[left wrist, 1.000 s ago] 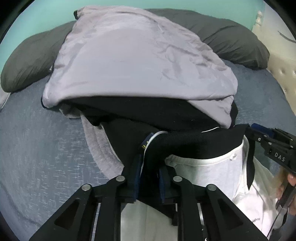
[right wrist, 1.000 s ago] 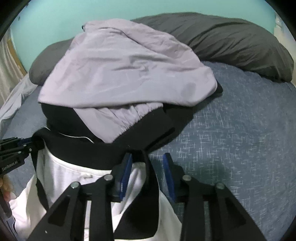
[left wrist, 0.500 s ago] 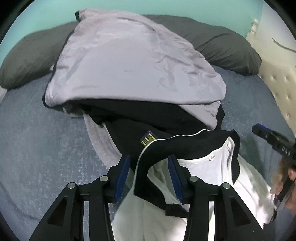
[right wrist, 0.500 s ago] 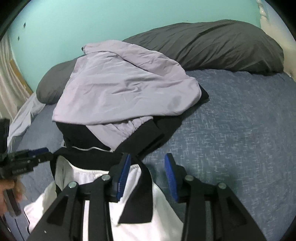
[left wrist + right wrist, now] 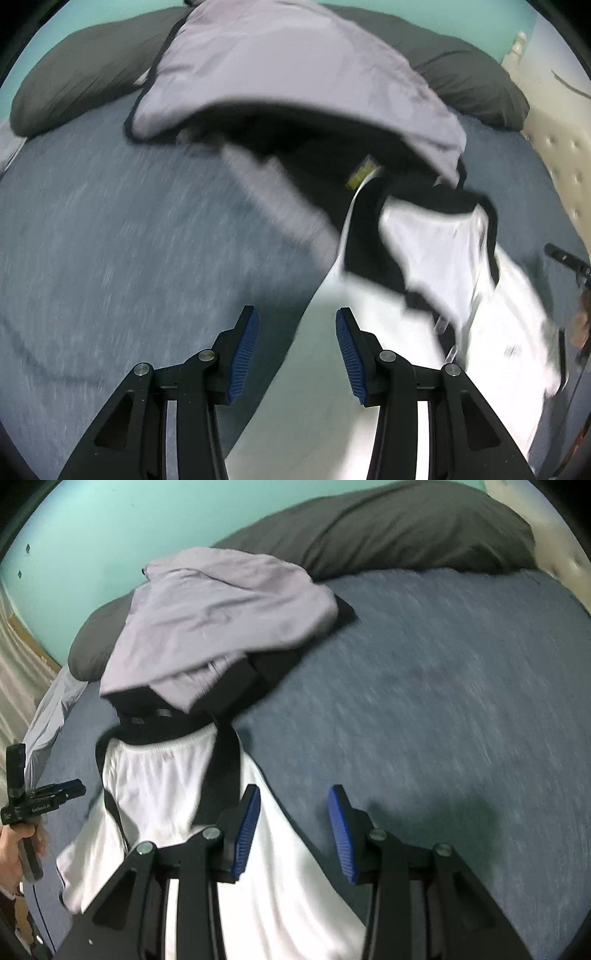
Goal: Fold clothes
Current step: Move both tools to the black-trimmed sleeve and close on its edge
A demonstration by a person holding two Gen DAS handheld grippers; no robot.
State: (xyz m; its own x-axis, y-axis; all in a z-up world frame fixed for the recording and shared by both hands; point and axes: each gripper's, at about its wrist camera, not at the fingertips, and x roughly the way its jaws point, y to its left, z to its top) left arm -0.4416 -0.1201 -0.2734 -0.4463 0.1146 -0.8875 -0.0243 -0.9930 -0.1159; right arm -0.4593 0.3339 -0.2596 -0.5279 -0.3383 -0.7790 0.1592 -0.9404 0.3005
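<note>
Grippers first, going left to right: left hand-held gripper (image 5: 297,350) is spread wide with nothing in it, low centre of its frame, hovering over the white garment (image 5: 498,295). Right hand-held gripper (image 5: 293,825) is gaping and empty too, over that garment's right edge. If I were folding it, I'd pinch two matching corners and pull it flat on the bed (image 5: 443,683) before creasing. Garment's white with black trim, rumpled, lower centre of the right view, its top end touching the lilac-and-black clothes pile (image 5: 221,609) upper left.
</note>
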